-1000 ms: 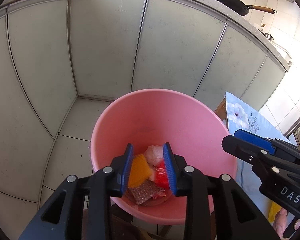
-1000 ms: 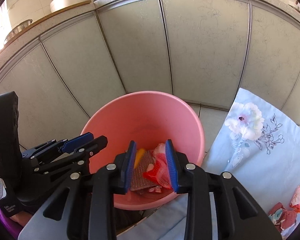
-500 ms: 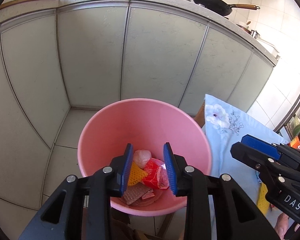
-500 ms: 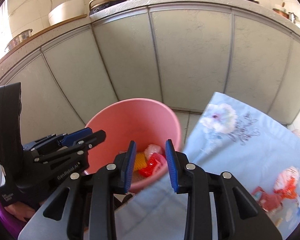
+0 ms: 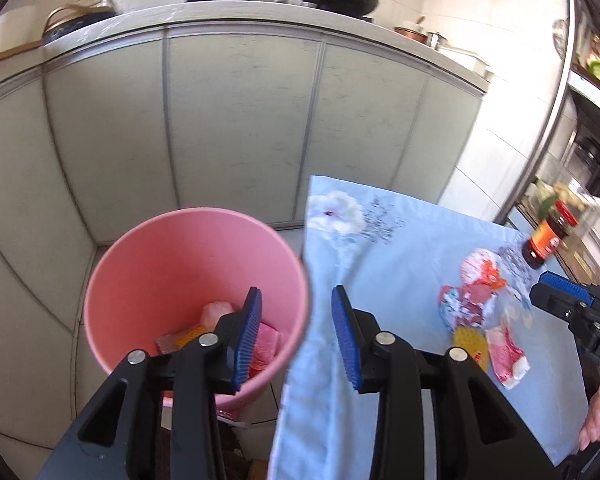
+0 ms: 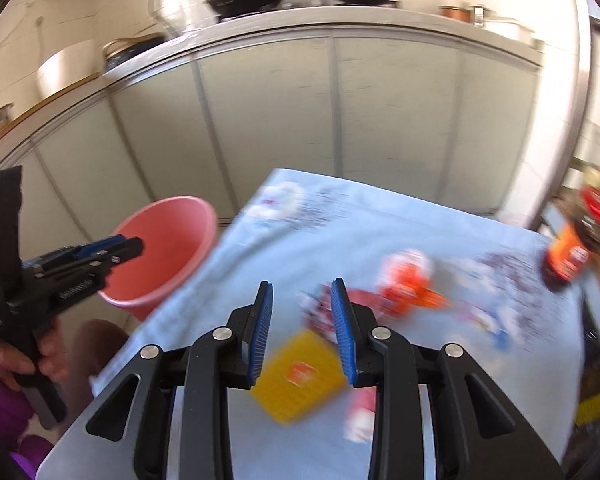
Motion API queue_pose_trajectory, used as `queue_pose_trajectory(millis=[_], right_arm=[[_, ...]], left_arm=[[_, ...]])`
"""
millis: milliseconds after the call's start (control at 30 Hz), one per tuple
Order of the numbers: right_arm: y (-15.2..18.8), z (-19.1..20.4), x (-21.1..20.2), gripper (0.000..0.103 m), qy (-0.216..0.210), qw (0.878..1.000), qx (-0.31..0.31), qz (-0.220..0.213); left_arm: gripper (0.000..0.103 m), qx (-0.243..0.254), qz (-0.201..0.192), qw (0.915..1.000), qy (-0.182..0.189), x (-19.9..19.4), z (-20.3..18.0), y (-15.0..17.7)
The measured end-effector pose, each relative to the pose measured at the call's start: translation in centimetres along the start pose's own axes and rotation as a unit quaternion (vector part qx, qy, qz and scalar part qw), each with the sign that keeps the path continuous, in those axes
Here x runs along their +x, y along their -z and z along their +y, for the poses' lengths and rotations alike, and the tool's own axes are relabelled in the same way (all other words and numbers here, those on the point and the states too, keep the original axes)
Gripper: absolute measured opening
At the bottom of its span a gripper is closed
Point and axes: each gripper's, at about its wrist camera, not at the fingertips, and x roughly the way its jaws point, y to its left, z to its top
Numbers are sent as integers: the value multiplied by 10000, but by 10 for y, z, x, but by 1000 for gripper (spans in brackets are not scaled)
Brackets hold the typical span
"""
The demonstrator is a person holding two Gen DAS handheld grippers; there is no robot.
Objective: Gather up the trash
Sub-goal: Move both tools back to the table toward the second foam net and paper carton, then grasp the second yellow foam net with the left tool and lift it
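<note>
Pink plastic bucket (image 5: 160, 264) holds wrappers, left of the blue-clothed tabletop (image 5: 384, 280); left gripper (image 5: 296, 336) and right gripper (image 6: 302, 330) both released, empty.

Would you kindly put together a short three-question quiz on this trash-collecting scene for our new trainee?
1. True or false: the pink bucket already holds wrappers.
2. Which wrapper lies nearest the right gripper? A) yellow wrapper B) orange-and-white wrapper C) neither
3. Fill in: the sauce jar standing on the blue tablecloth has a ____ lid.

Key:
1. True; several pieces lie at its bottom.
2. A; it sits just below the open jaws.
3. Red.
</note>
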Motion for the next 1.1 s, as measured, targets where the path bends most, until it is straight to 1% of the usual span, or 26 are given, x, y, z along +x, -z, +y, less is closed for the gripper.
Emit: queue_pose_trajectory(millis=[133,267,433,533,633,800,900,1100], right_arm=[[19,-37,-11,31,190,9992,363,14],[36,-62,-15,31,240,9975,667,54],[53,-79,-14,31,227,9959,867,125],[63,-86,-15,31,210,9950,960,156],[71,-93,-15,31,185,9941,1058,178],[79,-99,-13,31,138,9928,1167,232],[81,-99,-13,31,85,9927,1177,230],[84,-95,-11,31,-12,9930,1158,235]], left_arm=[[39,341,106,9990,275,1,-27,3],[39,673,319,9952,637,7,-54,7],[40,925,661,9881,1039,18,-83,18],[40,1023,883,9836,1196,26,-94,27],[40,1124,1085,9793,1289,34,-105,35],[40,1279,1334,9741,1300,49,-119,46],[40,1306,1452,9721,1302,55,-124,49],[40,1340,1649,9662,1461,61,-133,56]])
